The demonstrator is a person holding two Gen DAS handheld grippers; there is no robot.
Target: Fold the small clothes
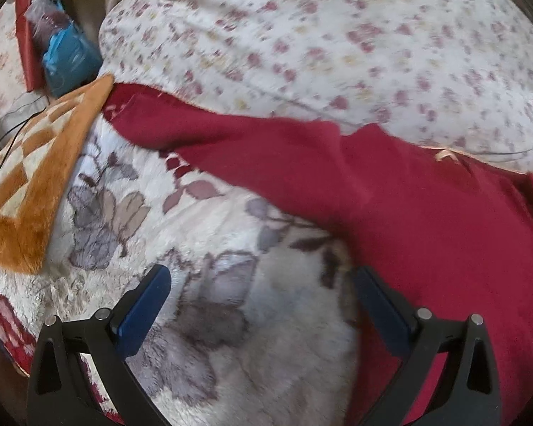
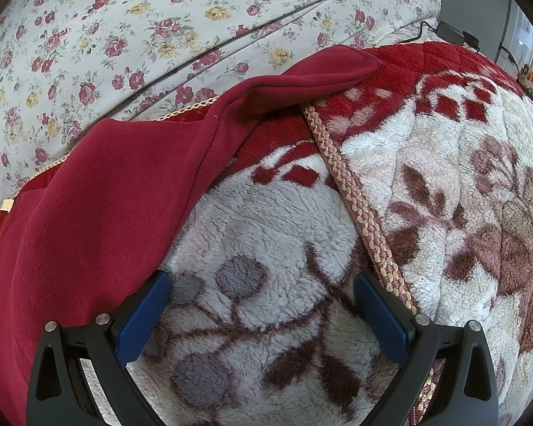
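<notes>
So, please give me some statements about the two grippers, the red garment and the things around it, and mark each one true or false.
1. The left gripper is open and holds nothing. True.
2. The right gripper is shut on the red garment. False: its fingers are apart, over the fleece blanket.
3. The red garment lies spread with a sleeve stretched out to the side. True.
4. The flowered sheet beyond the garment is plain blue. False: it is pale with red and yellow roses.
5. An orange checked cloth lies at the left in the left wrist view. True.
</notes>
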